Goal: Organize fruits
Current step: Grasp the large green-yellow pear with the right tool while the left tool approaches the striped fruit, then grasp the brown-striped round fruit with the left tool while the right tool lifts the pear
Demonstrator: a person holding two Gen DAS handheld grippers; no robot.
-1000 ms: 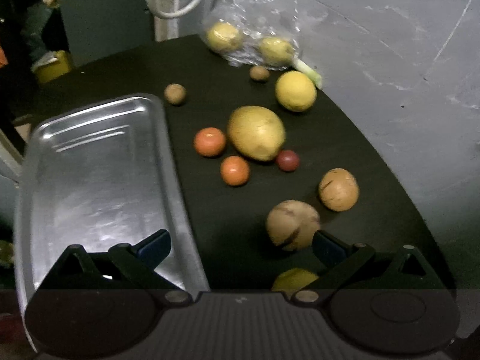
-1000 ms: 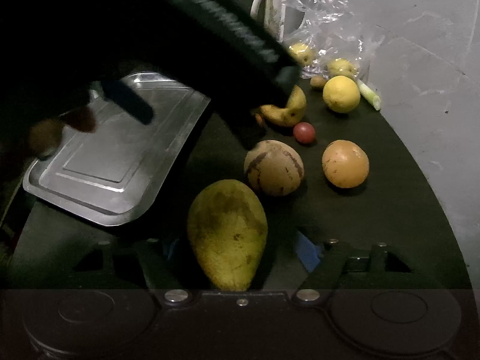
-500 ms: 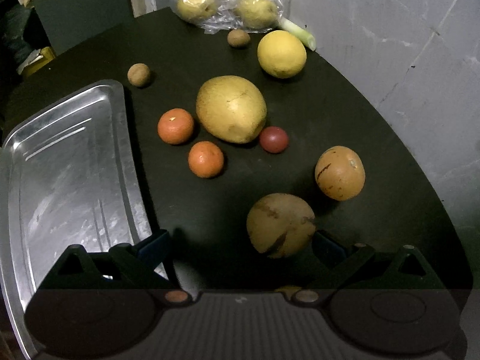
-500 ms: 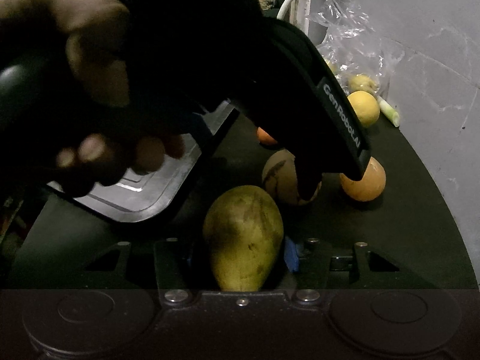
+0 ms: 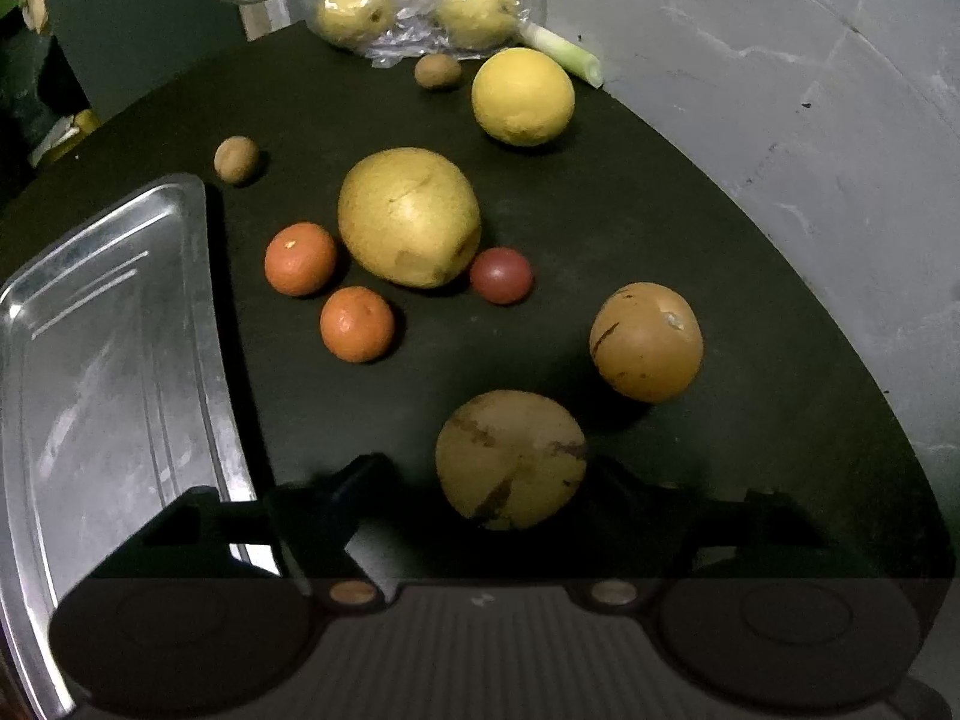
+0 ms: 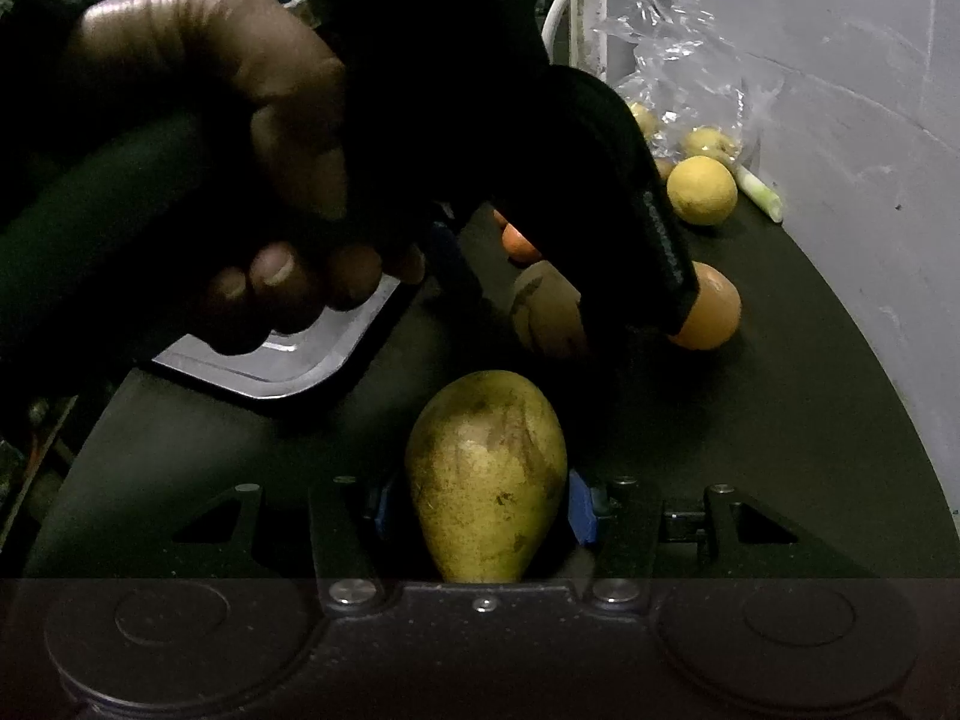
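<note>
In the left wrist view a steel tray (image 5: 90,360) lies at the left of a dark round table (image 5: 690,210). A mottled brown round fruit (image 5: 510,459) sits between the fingers of my left gripper (image 5: 486,480), which is open; the right finger is at the fruit's edge and a gap shows on the left. Beyond it lie an orange-brown fruit (image 5: 647,342), a small red fruit (image 5: 501,276), two tangerines (image 5: 300,258) and a big yellow fruit (image 5: 408,216). My right gripper (image 6: 483,507) is shut on a green-yellow mango (image 6: 486,474), blue pads (image 6: 582,507) against its sides.
A yellow citrus (image 5: 522,96), two small brown fruits (image 5: 237,159) and a plastic bag of yellow fruit (image 5: 420,6) lie at the table's far side by a grey wall. A person's hand (image 6: 210,180) on the left gripper's handle hides much of the right wrist view.
My right gripper has closed on the mango. My left gripper has moved right, away from the tray, and now straddles the mottled brown fruit, its fingers narrower than before.
</note>
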